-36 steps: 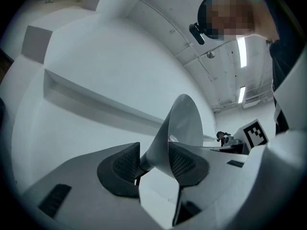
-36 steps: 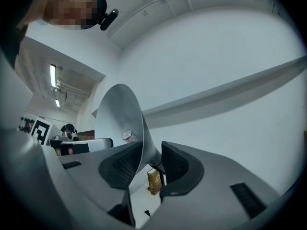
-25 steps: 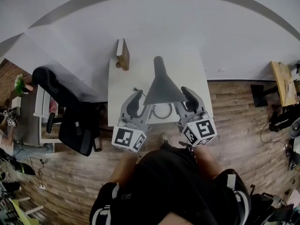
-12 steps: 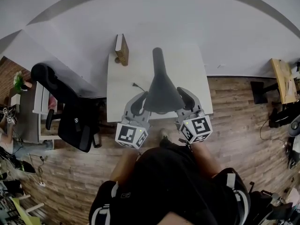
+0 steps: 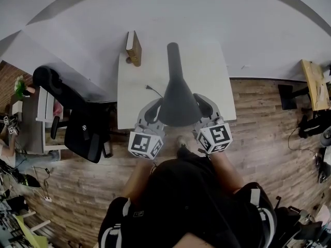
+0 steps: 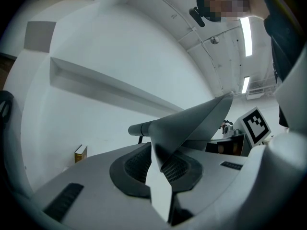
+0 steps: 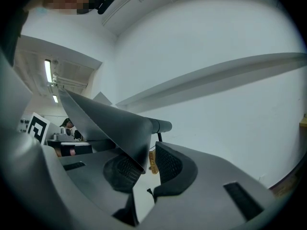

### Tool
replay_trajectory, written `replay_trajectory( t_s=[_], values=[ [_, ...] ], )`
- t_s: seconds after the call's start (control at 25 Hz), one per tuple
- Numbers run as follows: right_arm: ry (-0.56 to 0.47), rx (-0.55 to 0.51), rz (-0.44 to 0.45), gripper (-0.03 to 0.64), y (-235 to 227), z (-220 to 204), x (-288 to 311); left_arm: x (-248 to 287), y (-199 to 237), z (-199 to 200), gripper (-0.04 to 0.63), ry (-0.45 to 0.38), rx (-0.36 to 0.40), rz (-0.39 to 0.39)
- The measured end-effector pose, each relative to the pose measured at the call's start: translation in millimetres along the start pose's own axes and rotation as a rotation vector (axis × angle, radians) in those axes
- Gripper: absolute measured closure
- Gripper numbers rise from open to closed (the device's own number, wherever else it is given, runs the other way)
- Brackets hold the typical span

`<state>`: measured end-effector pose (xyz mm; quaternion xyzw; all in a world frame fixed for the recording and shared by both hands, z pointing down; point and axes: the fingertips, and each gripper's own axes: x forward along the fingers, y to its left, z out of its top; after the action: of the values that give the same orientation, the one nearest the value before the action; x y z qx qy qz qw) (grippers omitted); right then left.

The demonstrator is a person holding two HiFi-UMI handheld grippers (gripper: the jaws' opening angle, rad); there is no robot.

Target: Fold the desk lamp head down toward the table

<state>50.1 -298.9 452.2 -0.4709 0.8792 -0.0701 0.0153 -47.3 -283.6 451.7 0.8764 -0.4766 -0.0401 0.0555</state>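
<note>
Far left, a black office chair stands on the wood floor beside the white table. At the table's back left corner a tan book stands upright, close to the wall.

Now the left gripper: it comes in level at the table's near edge. Its fingers have just been closing, and the left gripper view shows them clamped on the rim of the lamp head.

And there is the lamp head, dead centre over the front of the table. It is a dark grey cone, matte and smooth, flaring wide toward the person and narrowing into a tubular neck that points at the wall. A thin black cord lies on the tabletop just left of it.

On the other side is the right gripper, level too, its fingers likewise just closing. In the right gripper view the rim dips between them and lies against one pad, with a sliver of daylight before the other. So it is bracketed, not pinched.

Far right, a pale wooden bench sits well apart from the table.
</note>
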Motion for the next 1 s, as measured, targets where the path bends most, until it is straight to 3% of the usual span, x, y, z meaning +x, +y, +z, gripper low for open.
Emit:
replay_trajectory(
  t_s=[0.64,1.0],
  values=[
    [0.041,-0.046,-0.022,0.594,-5,-36,1,-2,6,-51,0.56,0.076,-0.032,0.019],
    [0.039,-0.067,-0.027,0.592,-8,-44,4,2,10,-58,0.563,0.071,0.013,0.022]
  ],
)
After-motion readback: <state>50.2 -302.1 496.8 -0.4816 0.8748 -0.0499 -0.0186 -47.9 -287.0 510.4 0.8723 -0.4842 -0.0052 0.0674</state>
